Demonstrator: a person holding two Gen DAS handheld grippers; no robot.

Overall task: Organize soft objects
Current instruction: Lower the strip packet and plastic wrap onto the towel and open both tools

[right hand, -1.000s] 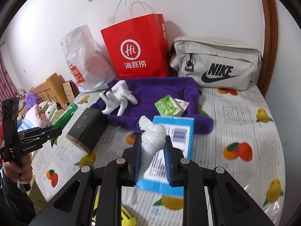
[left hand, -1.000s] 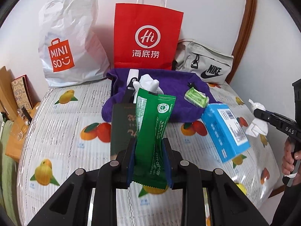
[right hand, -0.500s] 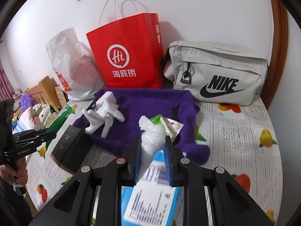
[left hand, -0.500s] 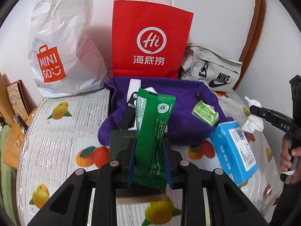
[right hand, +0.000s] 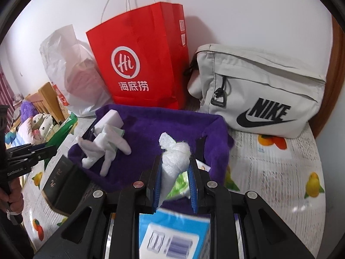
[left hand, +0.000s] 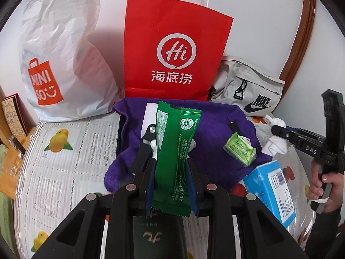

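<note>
My left hand-held gripper [left hand: 171,185] is clamped on a green snack packet [left hand: 176,159] standing upright in the lower centre of its frame, in front of the purple fleece bag [left hand: 215,127]. My right hand-held gripper [right hand: 175,183] pinches a knotted white plastic bag [right hand: 174,157] at centre frame — just over the fleece bag's near edge. A white glove [right hand: 105,149] lies in the fleece bag at left, and behind it stand a red paper bag [right hand: 142,60] and a grey Nike pouch [right hand: 265,90].
</note>
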